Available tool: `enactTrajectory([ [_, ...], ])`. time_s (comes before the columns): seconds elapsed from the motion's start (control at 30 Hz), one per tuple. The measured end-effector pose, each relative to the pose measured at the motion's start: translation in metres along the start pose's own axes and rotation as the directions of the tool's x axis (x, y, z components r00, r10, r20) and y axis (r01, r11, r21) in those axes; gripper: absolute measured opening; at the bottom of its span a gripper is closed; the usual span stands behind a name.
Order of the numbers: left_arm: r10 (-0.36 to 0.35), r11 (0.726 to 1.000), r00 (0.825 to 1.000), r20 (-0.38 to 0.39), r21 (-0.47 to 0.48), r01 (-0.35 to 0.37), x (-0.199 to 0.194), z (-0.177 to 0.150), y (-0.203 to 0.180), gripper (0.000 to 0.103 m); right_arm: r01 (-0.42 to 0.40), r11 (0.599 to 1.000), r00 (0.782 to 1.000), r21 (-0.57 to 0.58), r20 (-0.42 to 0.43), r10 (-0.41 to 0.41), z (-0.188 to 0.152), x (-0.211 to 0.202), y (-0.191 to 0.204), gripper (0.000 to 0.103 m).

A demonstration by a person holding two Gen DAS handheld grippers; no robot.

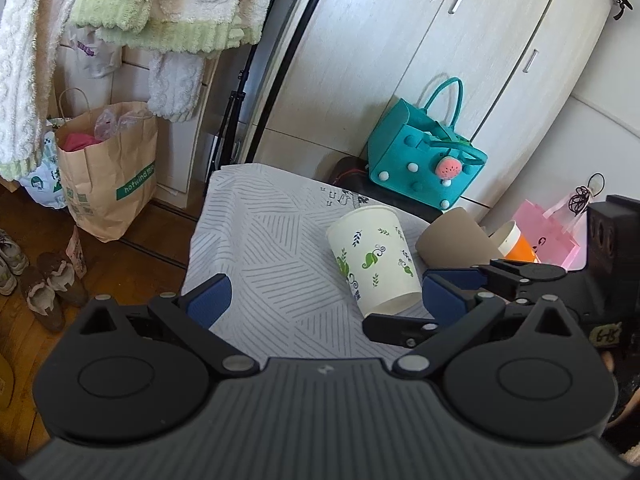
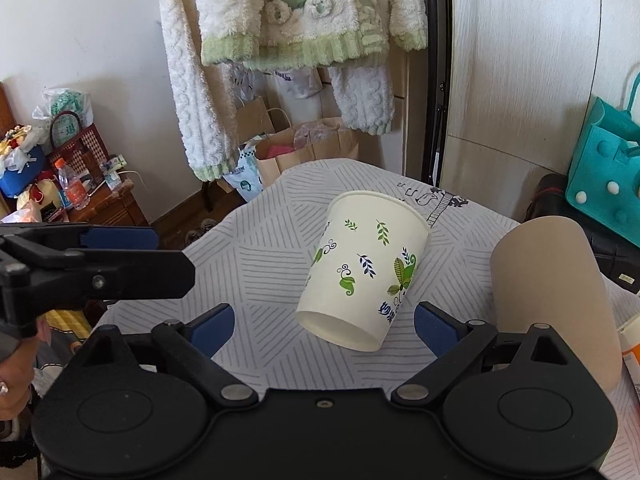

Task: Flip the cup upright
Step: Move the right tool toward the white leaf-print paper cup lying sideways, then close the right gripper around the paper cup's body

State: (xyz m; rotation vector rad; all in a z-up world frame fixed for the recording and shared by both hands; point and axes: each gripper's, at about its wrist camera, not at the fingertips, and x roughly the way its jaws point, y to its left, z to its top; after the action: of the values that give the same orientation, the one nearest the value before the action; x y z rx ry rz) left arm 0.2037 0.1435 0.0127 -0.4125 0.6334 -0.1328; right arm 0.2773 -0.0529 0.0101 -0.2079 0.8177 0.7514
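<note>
Right under my right camera, the right gripper (image 2: pixel 324 326) stands wide open and empty, its blue pads flanking the base end of the paper cup (image 2: pixel 362 270), touching nothing. That leaf-printed cup lies on its side on the striped cloth (image 2: pixel 248 264), mouth pointing away from me. My left gripper (image 1: pixel 326 296) is equally wide and empty, left of the cup. A plain brown cup (image 2: pixel 550 292) lies just beside. I'd close gently mid-wall to avoid crushing, then roll the wrist so the base lands flat.
</note>
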Motion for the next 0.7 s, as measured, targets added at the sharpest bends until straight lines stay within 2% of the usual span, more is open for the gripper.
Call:
enactTrajectory([
  [0.13,-0.011,1.000,1.000,-0.016,-0.015,0.011,0.008,0.001,0.002,0.103,0.010,1.000,1.000,0.009,-0.006,-0.010,0.003,0.009,-0.004,0.097],
  [0.23,-0.010,1.000,1.000,-0.023,-0.027,0.009,0.010,0.000,0.004,0.103,0.008,1.000,1.000,0.029,-0.006,-0.008,0.004,0.014,-0.010,0.092],
  [0.3,-0.004,1.000,1.000,-0.024,-0.029,0.004,0.010,-0.001,0.004,0.103,0.008,0.999,1.000,0.041,-0.014,-0.007,0.006,0.019,-0.013,0.083],
  [0.33,-0.003,1.000,1.000,-0.025,-0.028,0.002,0.010,-0.002,0.004,0.103,0.011,0.999,1.000,0.042,-0.018,-0.010,0.006,0.021,-0.013,0.073],
  [0.37,-0.002,1.000,1.000,-0.025,-0.027,0.001,0.009,-0.002,0.004,0.103,0.011,0.999,1.000,0.038,-0.022,-0.010,0.006,0.022,-0.014,0.070],
  [0.5,0.034,0.999,0.999,-0.025,-0.007,-0.034,0.007,-0.006,-0.002,0.103,0.025,1.000,1.000,0.013,-0.010,-0.025,0.002,0.018,-0.012,0.070],
  [0.7,0.012,1.000,0.999,-0.033,-0.005,-0.012,-0.002,-0.010,-0.010,0.103,0.028,1.000,1.000,-0.011,0.001,-0.028,-0.003,0.001,-0.008,0.069],
])
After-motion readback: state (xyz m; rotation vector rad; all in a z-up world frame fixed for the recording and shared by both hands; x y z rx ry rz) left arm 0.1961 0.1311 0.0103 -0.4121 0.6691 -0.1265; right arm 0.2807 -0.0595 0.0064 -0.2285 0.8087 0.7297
